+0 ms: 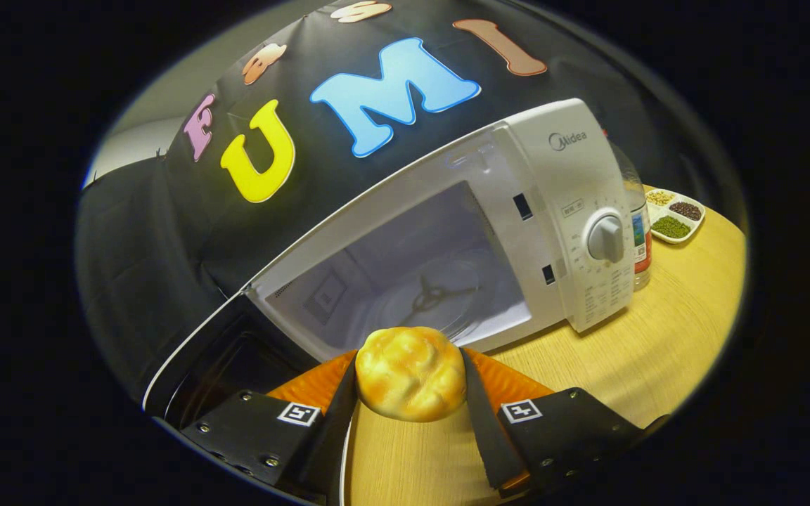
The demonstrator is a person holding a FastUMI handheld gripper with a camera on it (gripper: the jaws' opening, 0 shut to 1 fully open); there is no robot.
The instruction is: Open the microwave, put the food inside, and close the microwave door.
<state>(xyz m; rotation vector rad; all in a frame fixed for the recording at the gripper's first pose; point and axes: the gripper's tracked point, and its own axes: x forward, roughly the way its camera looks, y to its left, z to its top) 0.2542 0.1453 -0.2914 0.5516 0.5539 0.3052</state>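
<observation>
Gripper (410, 383) clamps golden round bread bun (410, 374) w/ both fingers, near white microwave (447, 239); door (194, 351) open, glass turntable inside. Far right: divided white dish (679, 214) w/ beans.

Bottle (640, 232), sectioned dish (676, 216), table (658, 351)

staged kitchen booth, black cloth wall (166, 232), white microwave (560, 211) on wooden table (658, 351), divided dish of beans (676, 214)
</observation>
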